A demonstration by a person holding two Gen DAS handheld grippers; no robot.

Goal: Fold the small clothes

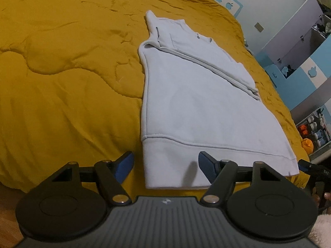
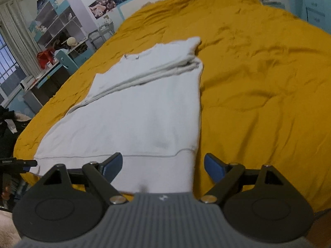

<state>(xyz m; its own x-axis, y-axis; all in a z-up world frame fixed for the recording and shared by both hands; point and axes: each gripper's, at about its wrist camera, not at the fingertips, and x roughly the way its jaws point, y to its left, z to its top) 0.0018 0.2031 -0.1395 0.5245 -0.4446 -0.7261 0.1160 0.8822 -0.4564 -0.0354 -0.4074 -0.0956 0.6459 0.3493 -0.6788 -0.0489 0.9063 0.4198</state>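
A pale, whitish sweatshirt [image 1: 196, 107] lies flat on a mustard-yellow quilt [image 1: 68, 78], with its sleeves folded across the upper part and its ribbed hem nearest me. My left gripper [image 1: 165, 165] is open just above the hem's left corner, one blue pad off the cloth on the quilt side and the other over the hem band. In the right wrist view the same sweatshirt [image 2: 144, 111] runs away from me. My right gripper [image 2: 163, 166] is open over the hem's right corner, with its right pad out over the quilt [image 2: 258, 95]. Neither gripper's pads press on the cloth.
The near edge of the bed runs just below the hem. A black tip of the other gripper [image 1: 308, 165] shows at the hem's far corner. Shelves [image 1: 314, 132] stand beside the bed on one side. A desk with clutter [image 2: 51, 62] and a window stand on the other.
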